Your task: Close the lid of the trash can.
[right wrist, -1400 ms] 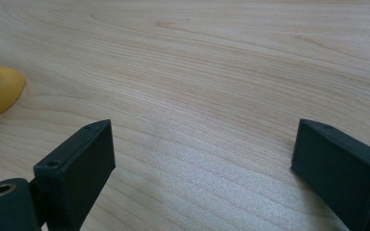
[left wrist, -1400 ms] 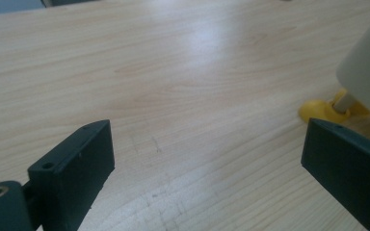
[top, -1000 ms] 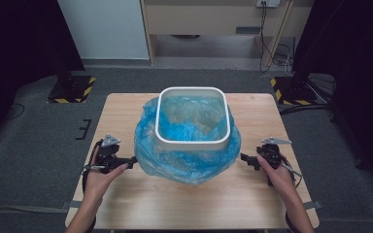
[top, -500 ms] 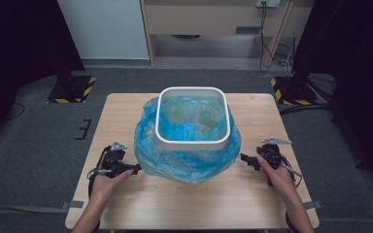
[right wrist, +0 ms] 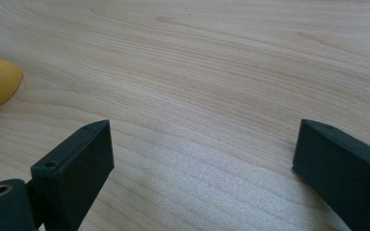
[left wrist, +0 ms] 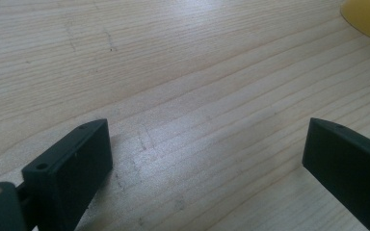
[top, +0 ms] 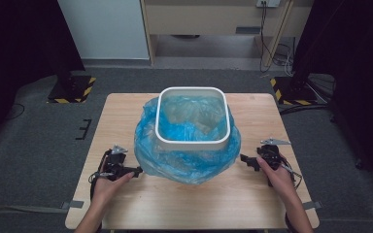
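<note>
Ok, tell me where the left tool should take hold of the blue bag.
Probably the loose bulge of the blue bag hanging outside the white bin. Bring the left tool in sideways, low along the table; the crumpled film there folds easily between open jaws.

A white square bin [top: 193,141] with rounded corners stands upright mid-worktop. A translucent blue plastic liner bag [top: 187,165] lines its inside and folds out over the rim, billowing crumpled around the bin's outer walls down to the worktop.
</note>
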The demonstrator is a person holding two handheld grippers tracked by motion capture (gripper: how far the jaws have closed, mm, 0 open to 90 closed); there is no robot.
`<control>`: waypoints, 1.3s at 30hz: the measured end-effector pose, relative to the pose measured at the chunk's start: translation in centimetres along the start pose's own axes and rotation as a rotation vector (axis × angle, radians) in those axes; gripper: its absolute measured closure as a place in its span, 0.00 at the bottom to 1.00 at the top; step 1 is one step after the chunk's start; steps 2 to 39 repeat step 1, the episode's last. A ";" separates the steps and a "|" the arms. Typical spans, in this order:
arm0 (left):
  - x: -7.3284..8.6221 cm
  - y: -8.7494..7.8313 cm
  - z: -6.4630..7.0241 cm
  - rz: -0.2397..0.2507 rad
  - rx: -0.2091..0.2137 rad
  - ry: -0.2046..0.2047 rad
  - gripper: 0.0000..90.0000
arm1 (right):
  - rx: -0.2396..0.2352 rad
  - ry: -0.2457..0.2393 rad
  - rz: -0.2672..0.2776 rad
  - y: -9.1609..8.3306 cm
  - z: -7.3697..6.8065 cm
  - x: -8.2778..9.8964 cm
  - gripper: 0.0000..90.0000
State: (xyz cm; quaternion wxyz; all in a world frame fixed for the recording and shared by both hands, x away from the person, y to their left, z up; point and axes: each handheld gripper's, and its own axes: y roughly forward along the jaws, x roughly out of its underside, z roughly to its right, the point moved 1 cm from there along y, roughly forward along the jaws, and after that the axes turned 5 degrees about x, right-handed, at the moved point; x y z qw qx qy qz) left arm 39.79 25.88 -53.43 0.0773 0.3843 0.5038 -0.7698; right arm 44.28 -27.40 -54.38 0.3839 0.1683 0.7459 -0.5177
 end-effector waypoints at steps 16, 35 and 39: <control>0.0 0.0 0.0 0.000 0.001 0.001 0.03 | 0.001 -0.006 0.002 0.0 0.0 0.0 0.08; 0.0 0.0 0.0 0.000 0.001 0.001 0.03 | 0.001 -0.006 0.002 0.0 0.0 0.0 0.08; 0.0 0.0 0.0 0.000 0.001 0.001 0.03 | 0.001 -0.006 0.002 0.0 0.0 0.0 0.08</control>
